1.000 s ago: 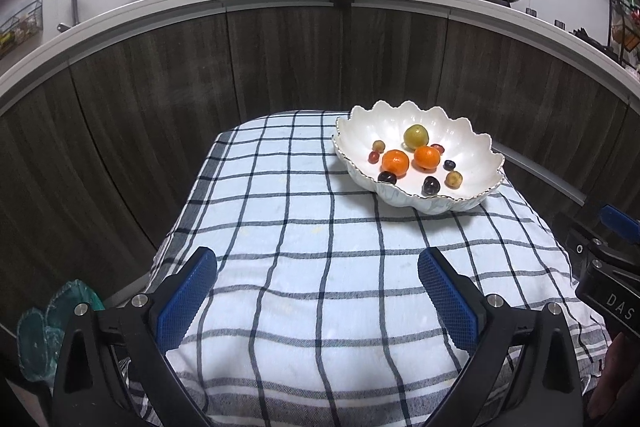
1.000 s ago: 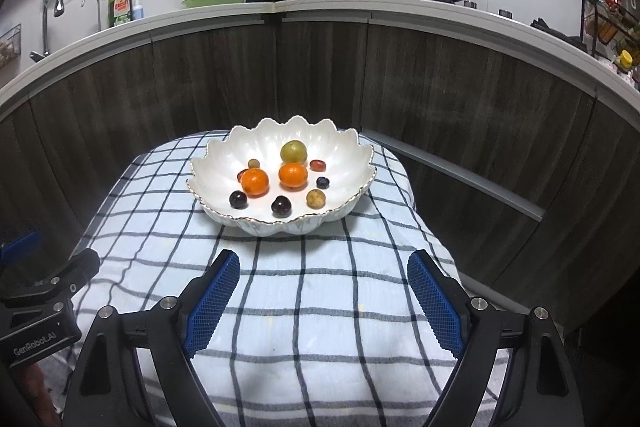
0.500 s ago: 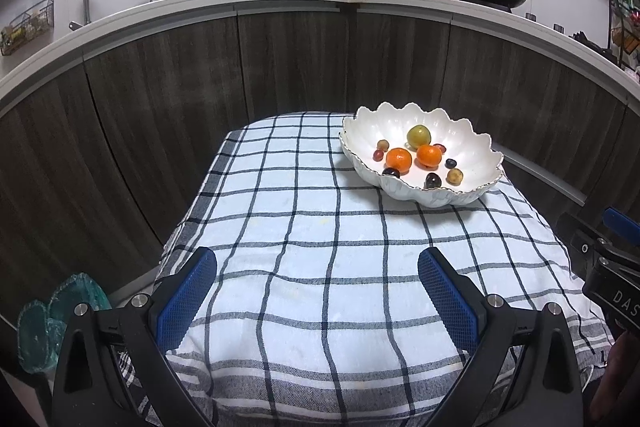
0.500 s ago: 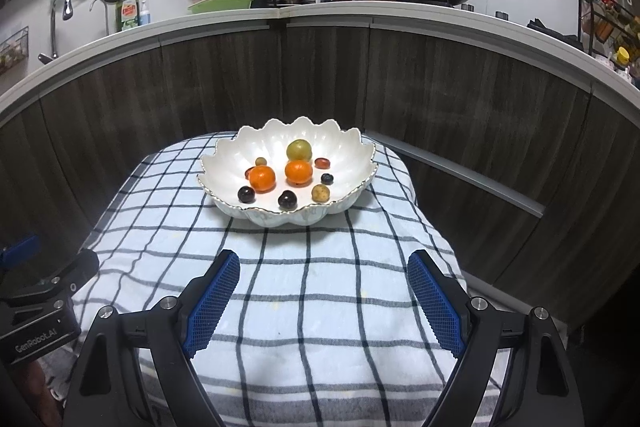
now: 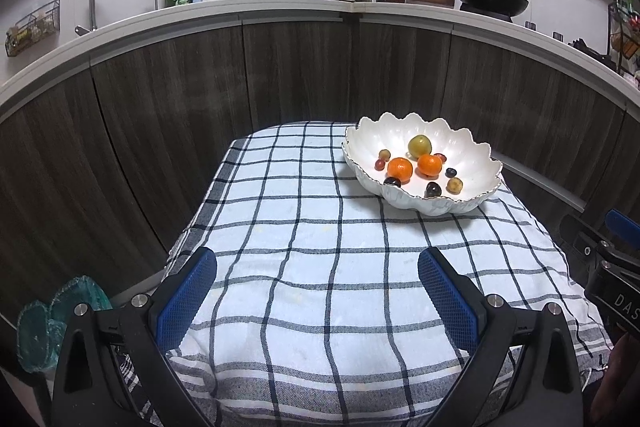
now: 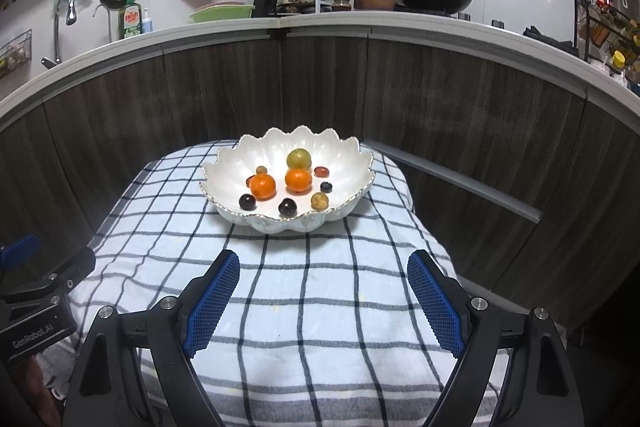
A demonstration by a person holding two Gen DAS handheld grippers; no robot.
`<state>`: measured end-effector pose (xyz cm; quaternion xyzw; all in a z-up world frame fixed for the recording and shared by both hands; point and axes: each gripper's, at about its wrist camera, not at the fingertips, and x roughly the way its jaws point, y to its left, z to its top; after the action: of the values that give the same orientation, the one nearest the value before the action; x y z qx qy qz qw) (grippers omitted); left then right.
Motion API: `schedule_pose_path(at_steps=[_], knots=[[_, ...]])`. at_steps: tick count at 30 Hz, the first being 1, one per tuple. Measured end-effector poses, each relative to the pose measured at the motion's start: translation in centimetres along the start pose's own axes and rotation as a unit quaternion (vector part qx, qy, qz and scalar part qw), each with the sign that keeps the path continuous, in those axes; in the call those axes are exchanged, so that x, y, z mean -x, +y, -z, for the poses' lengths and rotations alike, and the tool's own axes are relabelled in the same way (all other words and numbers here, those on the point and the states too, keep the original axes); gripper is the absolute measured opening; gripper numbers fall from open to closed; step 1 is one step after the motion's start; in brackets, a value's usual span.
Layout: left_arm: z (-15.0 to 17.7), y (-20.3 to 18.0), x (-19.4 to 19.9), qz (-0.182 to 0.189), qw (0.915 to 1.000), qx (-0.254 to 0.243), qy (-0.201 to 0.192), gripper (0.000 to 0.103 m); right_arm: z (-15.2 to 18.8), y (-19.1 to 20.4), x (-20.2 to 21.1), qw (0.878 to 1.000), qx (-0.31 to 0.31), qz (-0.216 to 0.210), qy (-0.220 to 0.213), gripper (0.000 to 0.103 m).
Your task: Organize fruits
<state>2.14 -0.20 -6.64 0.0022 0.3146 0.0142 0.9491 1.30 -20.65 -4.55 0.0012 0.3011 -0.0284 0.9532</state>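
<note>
Left to right, both wrist views

Left gripper [image 5: 318, 287]: blue pads set wide apart, nothing btwn them, hanging over the near part of the checked cloth [image 5: 304, 259] on the worktop. No contact w/ cloth visible. From this view the bowl [image 5: 472, 163] lies ahead and off to the right, well apart from the pads.

Centre: cloth bare apart from the bowl. No loose fruit seen on the cloth in either view.

Bowl: white, scalloped rim, sits on the far right part of the cloth. All fruit is inside it: two oranges [image 6: 263, 186] side by side in the middle, a green-yellow round fruit [image 6: 299, 158] behind them, small dark, red and tan pieces round about. Small ones too small to name w/ certainty.

Right gripper [image 6: 323, 301]: pads likewise spread, empty, above the near cloth. The bowl is almost straight ahead in its view, slightly left of its centre line, near but not reached.

Key relation, as judged: right gripper is the nearer one and already lined up on the bowl; a forward reach w/ little sideways shift would bring it over the fruit. Left would need to swing right. Fruit is round, so no long axis to align to.

Status, judged: fruit already gathered in the bowl; no 2nd container in view, so sorting target unclear
</note>
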Motion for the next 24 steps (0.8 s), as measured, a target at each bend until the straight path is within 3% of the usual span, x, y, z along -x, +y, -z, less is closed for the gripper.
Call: schedule_pose_path(at_steps=[24], knots=[[-0.09, -0.09, 0.13, 0.000, 1.0000, -0.002, -0.001, 0.103, -0.06, -0.22, -0.20, 1.000, -0.004, -0.006, 0.006, 0.087]])
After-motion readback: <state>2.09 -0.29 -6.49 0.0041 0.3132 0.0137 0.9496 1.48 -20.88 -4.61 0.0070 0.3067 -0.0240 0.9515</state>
